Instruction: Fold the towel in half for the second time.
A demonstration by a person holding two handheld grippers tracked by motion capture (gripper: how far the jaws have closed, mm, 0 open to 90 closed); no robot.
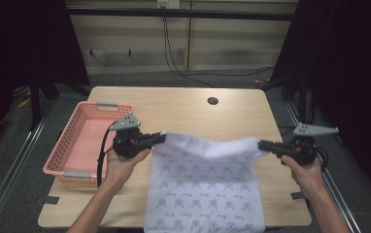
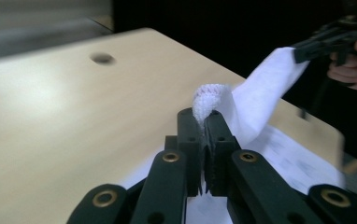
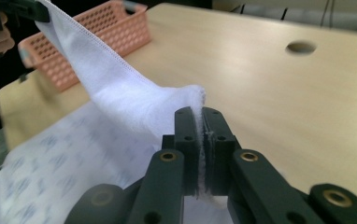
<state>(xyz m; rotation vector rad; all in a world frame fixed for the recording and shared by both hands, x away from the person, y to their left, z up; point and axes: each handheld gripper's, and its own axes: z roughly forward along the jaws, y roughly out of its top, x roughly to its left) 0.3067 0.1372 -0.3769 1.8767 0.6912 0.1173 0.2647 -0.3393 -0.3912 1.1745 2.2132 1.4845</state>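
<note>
A white cloth (image 1: 205, 184) printed with small blue figures lies over the front of the wooden table (image 1: 183, 109) and hangs past its near edge. Its far edge is lifted and stretched between both grippers. My left gripper (image 1: 161, 138) is shut on the cloth's far left corner, and in the left gripper view the cloth (image 2: 256, 100) bunches out above the closed jaws (image 2: 206, 122). My right gripper (image 1: 262, 144) is shut on the far right corner; in the right gripper view the cloth (image 3: 120, 93) runs from its closed jaws (image 3: 200, 116) across to the other gripper (image 3: 15, 8).
A pink perforated basket (image 1: 59, 158) stands at the table's left edge, close beside my left hand (image 1: 120, 167). A round cable hole (image 1: 212, 101) sits in the tabletop at the back. Dark floor, rails and cables surround the table.
</note>
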